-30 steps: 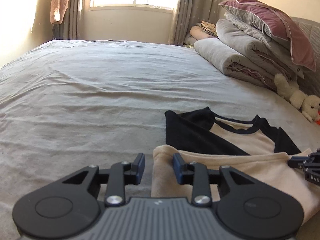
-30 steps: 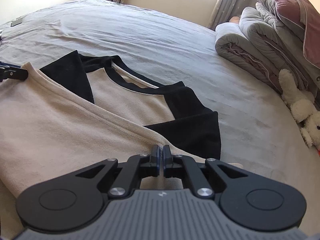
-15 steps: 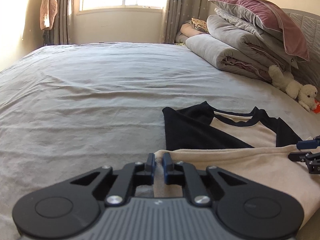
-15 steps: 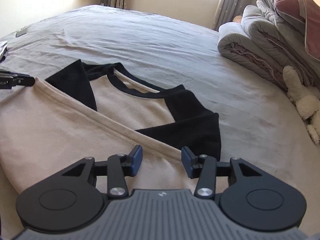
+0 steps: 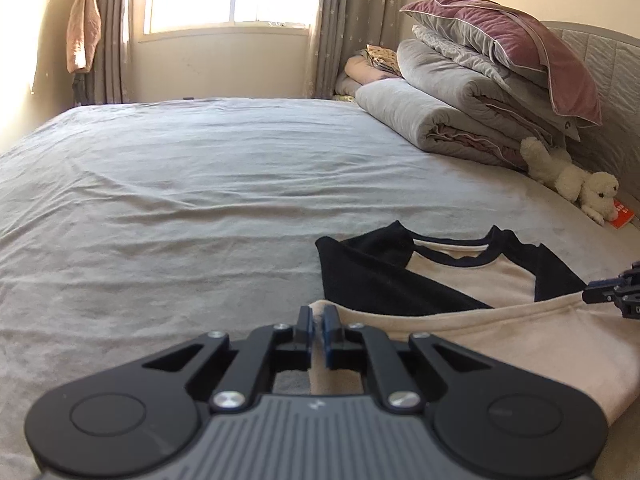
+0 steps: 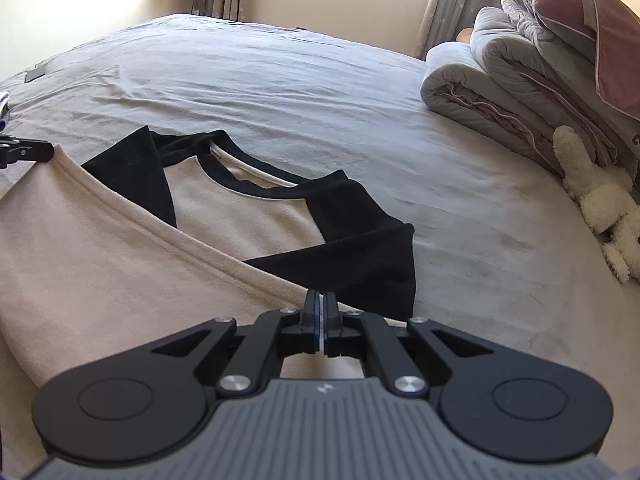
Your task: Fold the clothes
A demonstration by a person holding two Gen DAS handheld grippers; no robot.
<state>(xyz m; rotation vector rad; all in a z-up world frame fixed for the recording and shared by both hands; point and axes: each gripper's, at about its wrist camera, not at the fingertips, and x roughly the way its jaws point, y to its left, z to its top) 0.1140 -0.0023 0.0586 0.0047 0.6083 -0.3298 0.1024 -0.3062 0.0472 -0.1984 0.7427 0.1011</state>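
Note:
A beige shirt (image 5: 480, 320) with black sleeves and collar lies on the grey bed, its lower part folded up over the chest. In the left wrist view my left gripper (image 5: 318, 314) is shut on the left corner of the folded hem. My right gripper (image 6: 321, 300) sits at the hem's right corner beside the black sleeve (image 6: 360, 264). Its jaws are closing, with a thin strip of beige cloth pinched between the pads. Each gripper shows at the edge of the other's view: the left gripper (image 6: 24, 152) at the far left, the right gripper (image 5: 608, 294) at the far right.
Rolled grey duvets with a mauve pillow (image 5: 460, 120) are stacked at the head of the bed by the padded headboard. A white plush toy (image 5: 576, 184) and a small orange item (image 5: 622, 214) lie beside them. Wrinkled grey sheet (image 5: 180, 200) stretches toward the window.
The left gripper went from open around the hem corner to shut on it. The right gripper was shut, opened wide half a second ago, and has closed again on the hem.

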